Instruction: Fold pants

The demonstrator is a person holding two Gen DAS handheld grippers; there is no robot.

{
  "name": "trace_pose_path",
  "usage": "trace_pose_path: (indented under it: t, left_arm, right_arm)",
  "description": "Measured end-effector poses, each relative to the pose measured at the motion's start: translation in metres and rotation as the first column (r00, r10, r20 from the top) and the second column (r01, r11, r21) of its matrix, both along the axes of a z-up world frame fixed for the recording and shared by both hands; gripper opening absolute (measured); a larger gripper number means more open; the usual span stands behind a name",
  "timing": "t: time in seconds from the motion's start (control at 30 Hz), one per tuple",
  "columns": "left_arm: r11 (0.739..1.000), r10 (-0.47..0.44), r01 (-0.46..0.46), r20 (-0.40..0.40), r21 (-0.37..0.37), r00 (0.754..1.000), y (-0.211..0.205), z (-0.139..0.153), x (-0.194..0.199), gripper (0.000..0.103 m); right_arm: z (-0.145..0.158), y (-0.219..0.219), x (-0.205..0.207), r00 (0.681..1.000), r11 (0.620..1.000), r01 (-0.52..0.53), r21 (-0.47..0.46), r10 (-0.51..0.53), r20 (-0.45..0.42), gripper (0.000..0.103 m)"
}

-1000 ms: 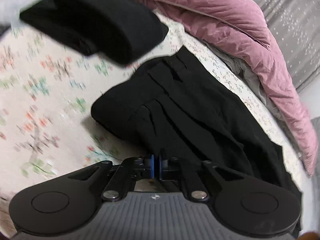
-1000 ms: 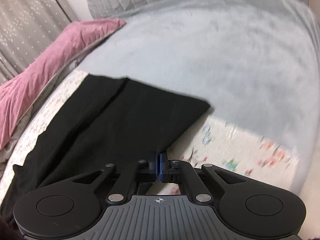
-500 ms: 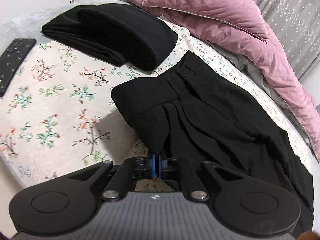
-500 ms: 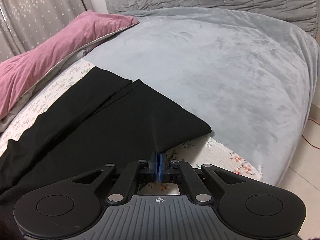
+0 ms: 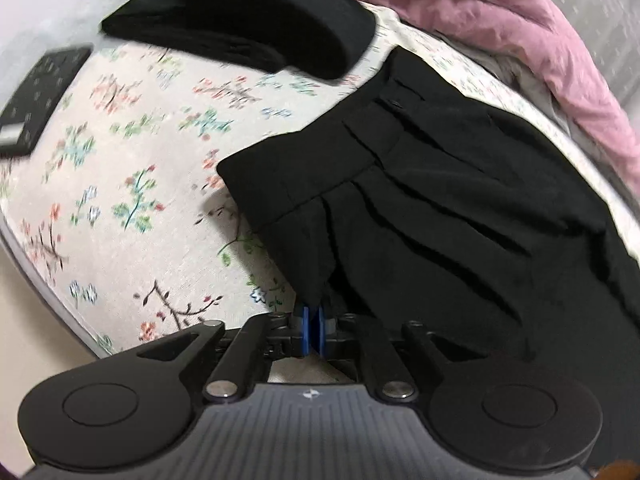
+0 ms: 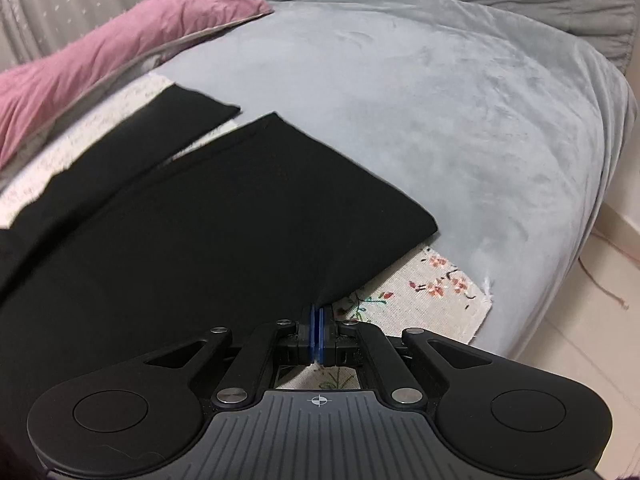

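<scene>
Black pants (image 5: 432, 208) lie on a floral cloth (image 5: 132, 152) spread over a bed. In the left wrist view the waistband end, with a button and pleats, faces me. My left gripper (image 5: 313, 316) is shut on the near corner of the waistband. In the right wrist view the two pant legs (image 6: 224, 216) stretch away, their hems apart at the far end. My right gripper (image 6: 317, 322) is shut on the near hem corner of the closer leg.
A folded black garment (image 5: 256, 20) lies at the far end of the floral cloth. A dark remote (image 5: 36, 96) lies at its left edge. A pink duvet (image 5: 520, 28) runs along the right. The grey bedspread (image 6: 460, 120) ends at the bed edge, with floor (image 6: 592, 320) to the right.
Both grippers stay shut on the pants. The two leg hems have drawn apart at the far end. The left view has shifted closer to the waistband.
</scene>
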State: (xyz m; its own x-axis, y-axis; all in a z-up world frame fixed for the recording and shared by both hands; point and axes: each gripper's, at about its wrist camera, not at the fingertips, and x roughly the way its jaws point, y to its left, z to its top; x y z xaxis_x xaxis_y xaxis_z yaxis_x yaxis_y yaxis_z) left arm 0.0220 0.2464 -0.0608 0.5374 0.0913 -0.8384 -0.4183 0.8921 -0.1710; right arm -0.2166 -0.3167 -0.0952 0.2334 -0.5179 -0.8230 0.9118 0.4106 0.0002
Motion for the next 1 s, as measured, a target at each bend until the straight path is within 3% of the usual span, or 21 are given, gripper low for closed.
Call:
trace_pose_path:
  t: [0.03, 0.1, 0.17, 0.27, 0.43, 0.53, 0.73, 0.87, 1.0]
  left_arm:
    - [1.000, -0.017, 0.017, -0.001, 0.025, 1.000, -0.006, 0.004, 0.000, 0.048]
    - [0.994, -0.046, 0.047, -0.014, 0.095, 0.999, -0.020, 0.014, 0.000, 0.078]
    - [0.985, -0.073, 0.072, 0.000, 0.159, 0.997, -0.036, 0.029, -0.003, 0.089]
    - [0.975, -0.126, 0.114, 0.050, 0.189, 0.991, -0.057, 0.049, -0.006, 0.100]
    - [0.939, -0.298, 0.271, 0.109, 0.210, 0.948, -0.119, 0.068, 0.038, 0.103]
    - [0.915, -0.378, 0.345, 0.143, 0.212, 0.915, -0.151, 0.069, 0.092, 0.103]
    - [0.824, -0.545, 0.493, 0.154, 0.278, 0.824, -0.194, 0.055, 0.224, 0.103]
    - [0.765, -0.633, 0.582, 0.152, 0.276, 0.759, -0.209, 0.039, 0.305, 0.103]
    - [0.702, -0.695, 0.642, 0.102, 0.309, 0.712, -0.231, 0.018, 0.361, 0.103]
  right_arm:
    - [0.002, 0.001, 0.002, 1.000, 1.000, -0.015, -0.013, 0.015, -0.016, 0.002]
    - [0.008, 0.001, 0.004, 0.999, 0.999, -0.033, -0.030, 0.032, -0.036, 0.018]
    - [0.016, -0.002, 0.001, 0.998, 0.997, -0.021, -0.071, 0.017, -0.057, 0.041]
    - [0.036, -0.009, -0.006, 1.000, 0.991, -0.026, -0.130, 0.024, -0.014, 0.059]
    - [0.060, -0.040, 0.016, 0.986, 0.988, -0.110, -0.109, 0.123, 0.114, 0.059]
    - [0.059, -0.056, 0.043, 0.966, 0.977, -0.188, -0.103, 0.203, 0.160, 0.059]
    - [0.040, -0.098, 0.130, 0.895, 0.900, -0.413, -0.139, 0.430, 0.123, 0.059]
    - [0.023, -0.144, 0.187, 0.883, 0.890, -0.442, -0.117, 0.454, 0.120, 0.058]
    - [-0.001, -0.182, 0.233, 0.883, 0.882, -0.454, -0.125, 0.465, 0.071, 0.056]
